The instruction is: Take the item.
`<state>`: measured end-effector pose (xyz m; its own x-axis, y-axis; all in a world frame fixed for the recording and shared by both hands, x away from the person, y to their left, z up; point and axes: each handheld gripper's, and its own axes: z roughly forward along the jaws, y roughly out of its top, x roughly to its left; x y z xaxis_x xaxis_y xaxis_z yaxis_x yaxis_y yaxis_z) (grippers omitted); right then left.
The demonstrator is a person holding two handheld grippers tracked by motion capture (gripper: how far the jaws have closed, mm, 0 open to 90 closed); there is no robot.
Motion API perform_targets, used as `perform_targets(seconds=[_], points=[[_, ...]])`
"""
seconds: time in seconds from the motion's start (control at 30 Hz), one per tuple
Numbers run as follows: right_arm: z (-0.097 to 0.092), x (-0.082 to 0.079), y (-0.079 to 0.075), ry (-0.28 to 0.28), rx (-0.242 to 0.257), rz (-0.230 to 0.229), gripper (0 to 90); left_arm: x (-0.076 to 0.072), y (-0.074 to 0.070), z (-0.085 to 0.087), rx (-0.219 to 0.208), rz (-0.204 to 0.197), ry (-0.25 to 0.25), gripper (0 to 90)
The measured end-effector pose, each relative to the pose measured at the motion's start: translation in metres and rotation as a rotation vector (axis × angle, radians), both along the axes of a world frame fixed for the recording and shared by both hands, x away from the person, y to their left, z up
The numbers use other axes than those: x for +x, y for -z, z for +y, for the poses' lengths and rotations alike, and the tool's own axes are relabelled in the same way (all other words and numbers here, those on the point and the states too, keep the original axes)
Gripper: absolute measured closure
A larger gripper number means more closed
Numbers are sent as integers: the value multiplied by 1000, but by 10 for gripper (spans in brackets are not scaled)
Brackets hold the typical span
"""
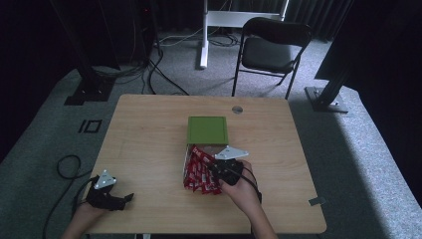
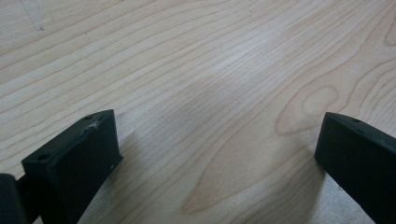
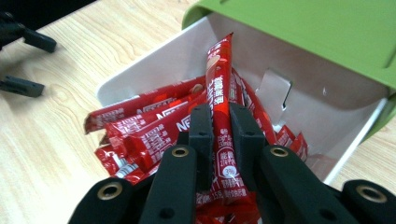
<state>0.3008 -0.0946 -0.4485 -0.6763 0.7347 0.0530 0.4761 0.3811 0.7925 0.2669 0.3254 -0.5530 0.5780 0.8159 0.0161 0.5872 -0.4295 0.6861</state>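
Right gripper (image 3: 219, 135) with jaws clamped on one red sachet (image 3: 220, 93) standing up between them, green box (image 3: 299, 32) just beyond, left gripper (image 2: 210, 154) with jaws wide apart, nothing between them, over pale wood worktop (image 1: 149, 129), black folding chair (image 1: 271, 47) on grey carpet (image 1: 348, 139) behind.

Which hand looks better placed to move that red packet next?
The right. Its hand-held gripper is already clamped on one red packet at the pile spilling from the green box. The left gripper sits open over bare table, far from the pile.
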Motion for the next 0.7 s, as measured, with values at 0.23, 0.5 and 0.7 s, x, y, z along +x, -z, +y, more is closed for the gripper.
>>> perform_targets(seconds=[0.23, 0.5, 0.7], points=[[-8, -8, -9, -17, 32, -3, 809, 0, 0, 0, 0, 0, 0, 7], [-26, -19, -25, -18, 74, -32, 809, 0, 0, 0, 0, 1, 0, 7], [-41, -22, -36, 6, 113, -58, 809, 0, 0, 0, 0, 1, 0, 7]])
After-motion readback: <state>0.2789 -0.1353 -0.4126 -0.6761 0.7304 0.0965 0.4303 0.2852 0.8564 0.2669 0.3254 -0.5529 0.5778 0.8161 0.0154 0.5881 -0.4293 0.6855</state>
